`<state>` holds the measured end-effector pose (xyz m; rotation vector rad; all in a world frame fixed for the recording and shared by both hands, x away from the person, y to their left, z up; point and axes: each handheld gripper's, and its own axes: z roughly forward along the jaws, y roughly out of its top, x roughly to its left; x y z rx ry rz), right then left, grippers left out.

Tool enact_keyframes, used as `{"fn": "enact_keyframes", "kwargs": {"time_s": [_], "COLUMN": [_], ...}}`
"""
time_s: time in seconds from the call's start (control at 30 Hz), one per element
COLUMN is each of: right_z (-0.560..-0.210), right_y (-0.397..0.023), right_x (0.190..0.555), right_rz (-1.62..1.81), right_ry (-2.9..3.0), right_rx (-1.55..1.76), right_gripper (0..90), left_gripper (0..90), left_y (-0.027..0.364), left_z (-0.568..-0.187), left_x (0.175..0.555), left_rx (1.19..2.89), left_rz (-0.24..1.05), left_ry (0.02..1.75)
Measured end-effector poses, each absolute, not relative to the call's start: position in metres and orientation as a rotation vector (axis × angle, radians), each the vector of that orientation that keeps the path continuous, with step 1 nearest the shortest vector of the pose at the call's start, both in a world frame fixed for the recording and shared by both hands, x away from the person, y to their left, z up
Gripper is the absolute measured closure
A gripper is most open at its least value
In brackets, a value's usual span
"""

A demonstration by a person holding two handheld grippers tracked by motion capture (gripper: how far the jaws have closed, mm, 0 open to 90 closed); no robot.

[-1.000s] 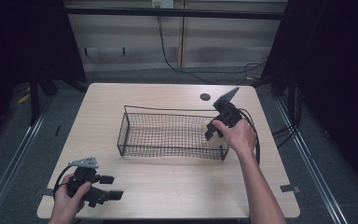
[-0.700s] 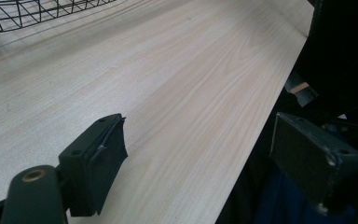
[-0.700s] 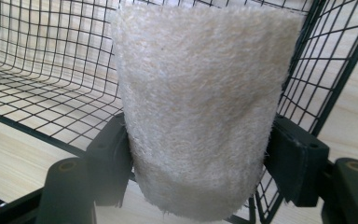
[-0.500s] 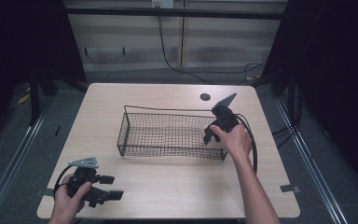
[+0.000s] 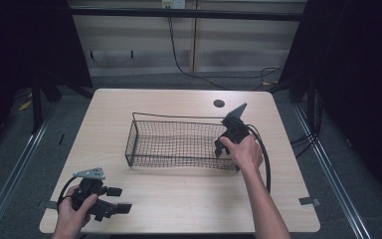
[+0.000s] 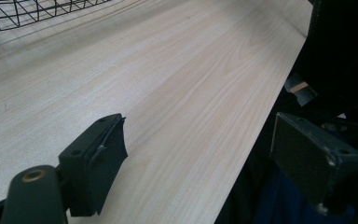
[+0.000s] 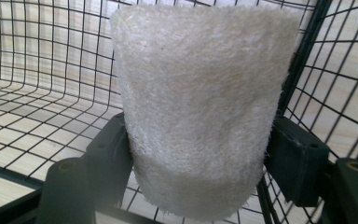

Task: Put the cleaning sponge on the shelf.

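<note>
A black wire basket [image 5: 174, 118] stands at the middle of the wooden table [image 5: 179, 194]. My right gripper [image 5: 222, 147] dips into the basket's right end, tips down. In the right gripper view the jaws of this gripper [image 7: 200, 154] press on both sides of a cream, fuzzy sponge-like pad [image 7: 200, 88], held just above the basket's mesh floor [image 7: 32, 121] near its end wall. At the table's front left corner a hand holds my left gripper [image 5: 120, 199] low over the wood. Its jaws [image 6: 200, 158] stand wide apart with nothing between them.
A small round hole [image 5: 219, 103] sits in the tabletop behind the basket. The table's front edge [image 6: 256, 135] runs right by the left gripper. A cable [image 5: 267, 159] loops from the right gripper along the forearm. Dark floor and metal rails surround the table.
My right gripper has sunk a little deeper into the basket's right end with the pad still in its jaws. The left gripper has stayed where it was.
</note>
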<state>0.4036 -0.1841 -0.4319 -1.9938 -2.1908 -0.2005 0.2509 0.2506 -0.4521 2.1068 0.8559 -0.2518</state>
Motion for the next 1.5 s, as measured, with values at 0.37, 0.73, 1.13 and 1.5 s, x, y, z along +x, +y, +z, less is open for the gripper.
{"fn": "enact_keyframes", "kwargs": {"time_s": [0.37,0.73,1.13,1.5], "right_z": [-0.434,-0.435,-0.430,-0.421], "right_y": [-0.179,-0.174,-0.176,-0.182], "right_x": [0.403,0.404,0.401,0.398], "right_rz": [-0.162,-0.117,-0.159,-0.266], "right_ry": [-2.223,-2.232,-2.246,-2.257], "right_rx": [-2.017,-2.021,-1.980,-1.936], "right_gripper": [28.6,26.2,20.4,16.7], "left_gripper": [17.6,17.6,17.6,17.6], "left_y": [0.251,0.251,0.251,0.251], "left_z": [-0.452,-0.452,-0.452,-0.452], "left_x": [0.251,0.251,0.251,0.251], "left_rx": [2.110,2.109,2.115,2.113], "left_rz": [-0.252,-0.253,-0.256,-0.254], "left_ry": [0.856,0.857,0.854,0.857]}}
